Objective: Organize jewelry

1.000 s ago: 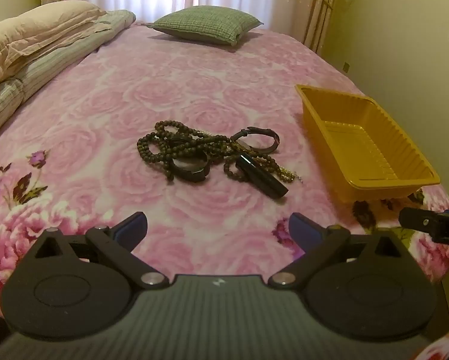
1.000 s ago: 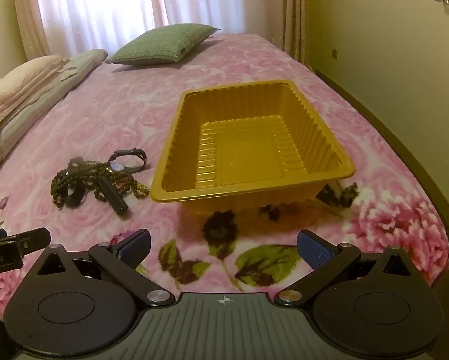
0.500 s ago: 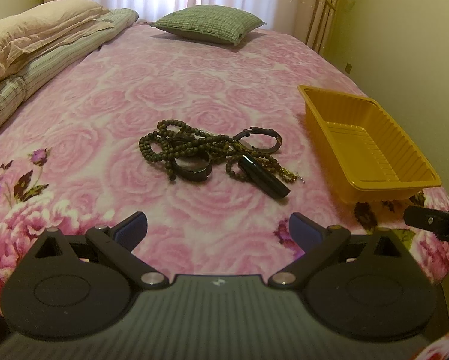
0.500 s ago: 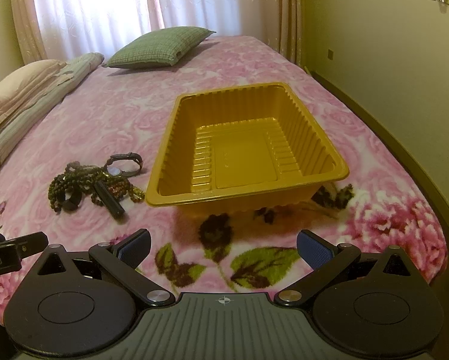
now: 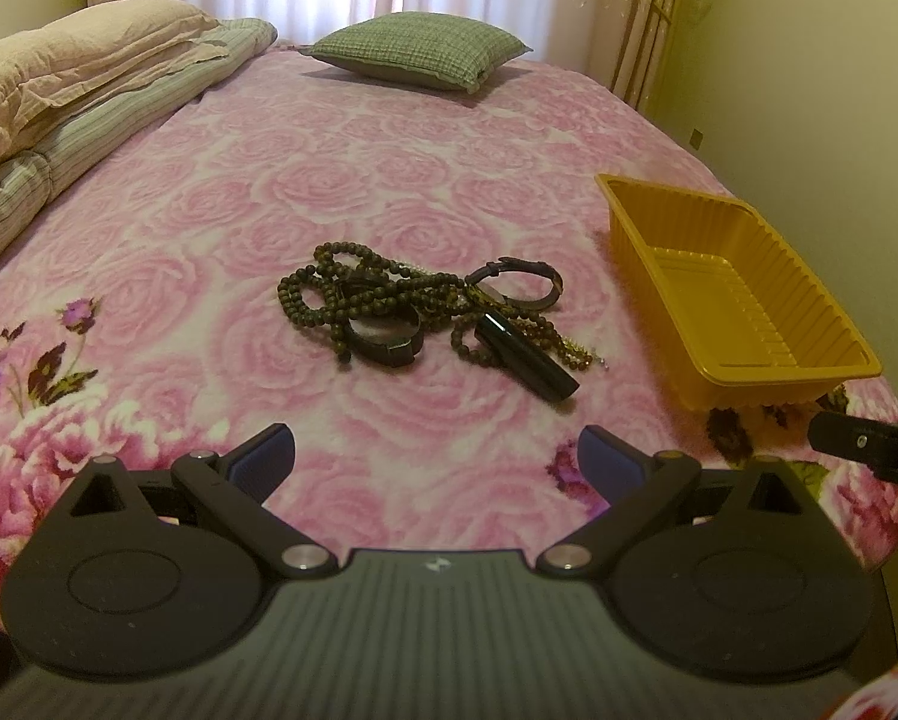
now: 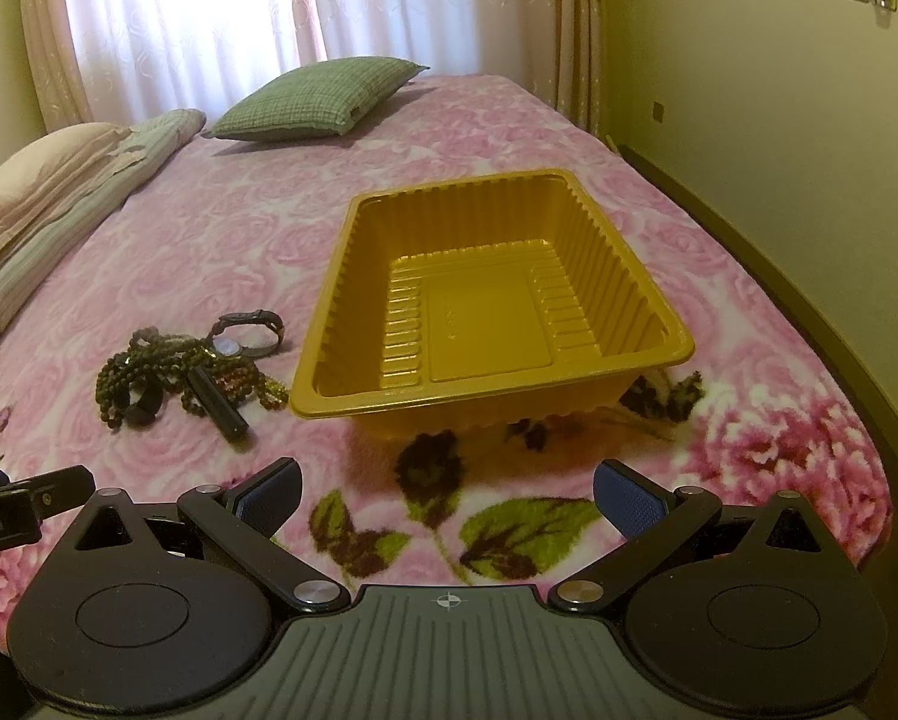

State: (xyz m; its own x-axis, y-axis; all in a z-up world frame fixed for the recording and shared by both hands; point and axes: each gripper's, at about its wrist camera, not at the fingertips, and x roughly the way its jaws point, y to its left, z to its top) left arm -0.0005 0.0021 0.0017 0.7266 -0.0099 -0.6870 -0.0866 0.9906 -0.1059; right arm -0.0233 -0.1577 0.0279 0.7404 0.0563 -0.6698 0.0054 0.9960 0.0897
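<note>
A tangle of jewelry lies on the pink rose blanket: dark bead strands, a black bangle, a wristwatch and a black tube. To its right stands an empty yellow plastic tray. My left gripper is open, short of the pile, holding nothing. My right gripper is open too, in front of the tray's near rim. Each gripper's tip shows at the edge of the other's view.
A green checked pillow lies at the head of the bed. Folded quilts and a beige pillow are stacked along the left side. The bed's right edge drops to a yellow wall close to the tray.
Both views have shifted slightly; the pile and the tray sit a little lower and nearer in the frames. Both grippers stayed open and nothing was touched.
</note>
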